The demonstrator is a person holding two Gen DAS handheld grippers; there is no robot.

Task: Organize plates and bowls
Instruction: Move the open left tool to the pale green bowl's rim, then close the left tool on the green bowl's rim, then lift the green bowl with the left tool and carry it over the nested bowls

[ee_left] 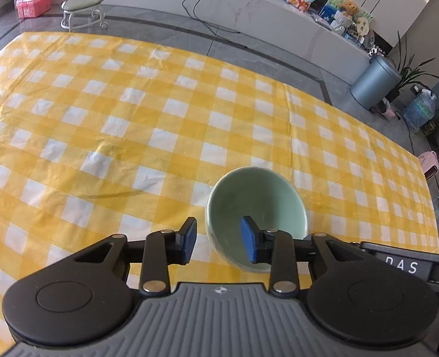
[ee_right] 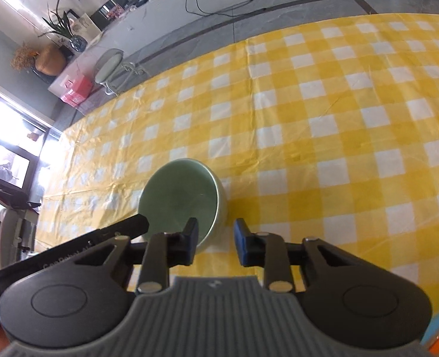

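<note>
I am straddling the green bowl [ee_left: 256, 208]'s near rim with both tools — left tool [ee_left: 219, 239] and right tool [ee_right: 215, 242] gaping wide, gripping nothing — lining up to lift it off the desk [ee_left: 130, 113].

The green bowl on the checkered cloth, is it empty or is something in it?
Empty: both wrist views show the green bowl with bare glazed interior, upright on the tablecloth.

Looking down close from both wrists, sharing pale green ceramic bowl [ee_left: 256, 205] [ee_right: 182, 196], yellow-checked tablecloth [ee_left: 130, 119] [ee_right: 323, 119].
</note>
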